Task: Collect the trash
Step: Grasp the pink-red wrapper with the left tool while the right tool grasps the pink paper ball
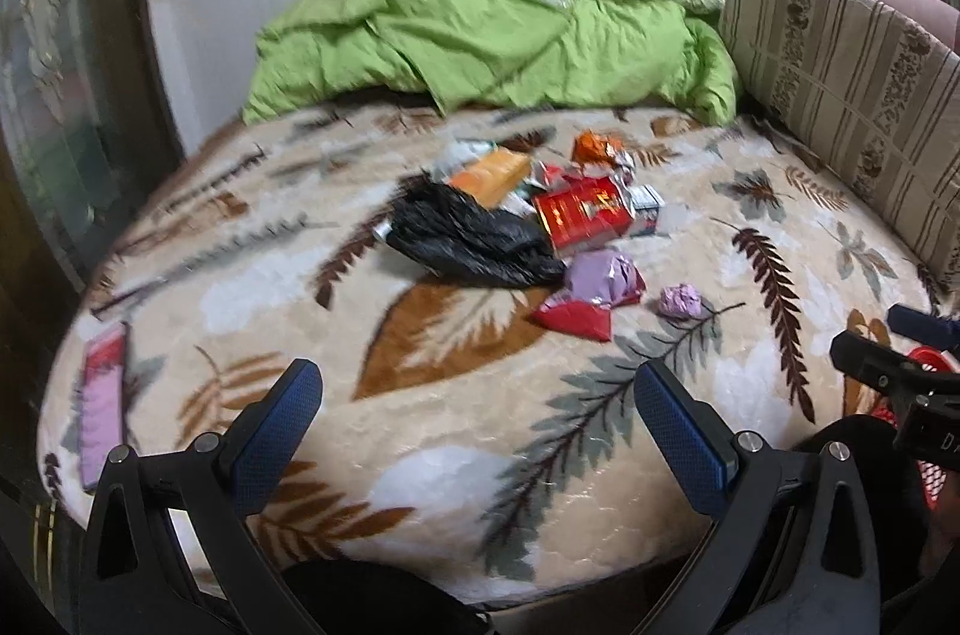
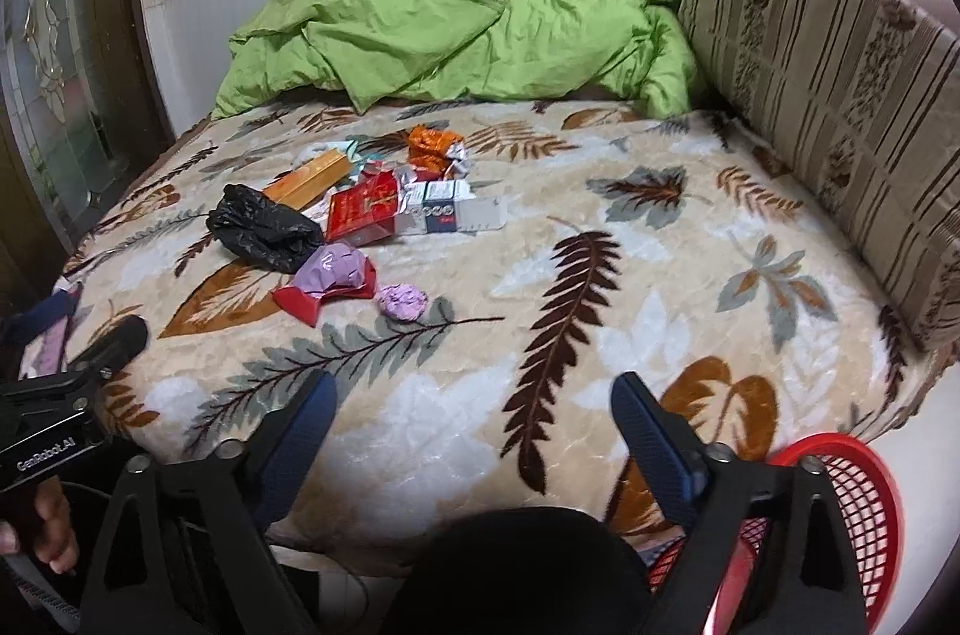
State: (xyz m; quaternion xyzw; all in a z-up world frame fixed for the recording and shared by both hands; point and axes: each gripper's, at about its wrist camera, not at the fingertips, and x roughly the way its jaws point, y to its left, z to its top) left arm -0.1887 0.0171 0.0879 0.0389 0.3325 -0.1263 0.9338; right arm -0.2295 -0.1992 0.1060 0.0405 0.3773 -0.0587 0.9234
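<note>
A pile of trash lies in the middle of the bed: a black plastic bag [image 1: 474,239] [image 2: 264,227], a red box [image 1: 582,212] [image 2: 363,209], an orange box [image 1: 489,176] [image 2: 312,182], an orange wrapper [image 1: 594,149] [image 2: 432,146], a purple-and-red wrapper [image 1: 591,293] [image 2: 330,284] and a crumpled purple ball [image 1: 681,300] [image 2: 402,302]. My left gripper [image 1: 477,389] is open and empty, above the near edge of the bed. My right gripper [image 2: 474,398] is open and empty, also near the front edge. A red mesh basket [image 2: 864,503] [image 1: 927,359] sits at the lower right.
The bed has a leaf-patterned blanket [image 2: 600,275]. A green quilt [image 2: 420,29] is heaped at the far end. A striped cushion [image 2: 828,95] stands along the right side. A pink phone-like object [image 1: 105,395] lies at the left edge. A wooden door [image 2: 60,65] is at left.
</note>
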